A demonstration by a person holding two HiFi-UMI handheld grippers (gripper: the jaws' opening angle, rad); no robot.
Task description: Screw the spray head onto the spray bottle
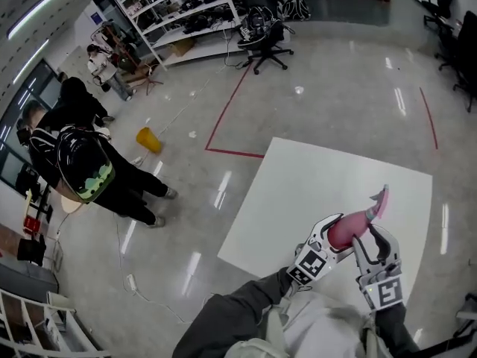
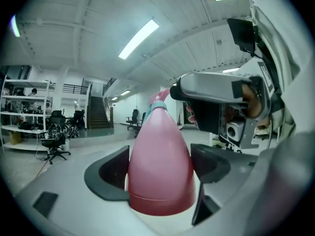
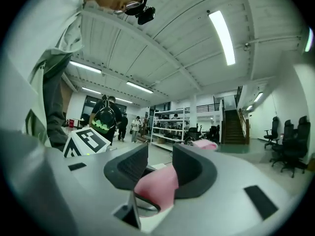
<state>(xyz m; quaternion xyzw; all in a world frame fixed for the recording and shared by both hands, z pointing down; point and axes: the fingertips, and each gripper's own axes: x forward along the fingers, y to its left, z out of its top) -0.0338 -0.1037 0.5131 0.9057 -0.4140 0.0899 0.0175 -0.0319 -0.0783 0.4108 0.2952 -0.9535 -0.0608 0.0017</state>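
Note:
The pink spray bottle is held up over the white table, tilted with its neck toward the upper right. My left gripper is shut on its body; in the left gripper view the bottle fills the gap between the jaws of the left gripper. The pink spray head sits at the bottle's neck on a teal collar. My right gripper comes in from below and to the right, and its jaws close round the spray head. The right gripper's body looms just beyond the bottle.
The table stands on a glossy floor marked with red tape. People stand at the left near a yellow object. Shelving and an office chair are at the back.

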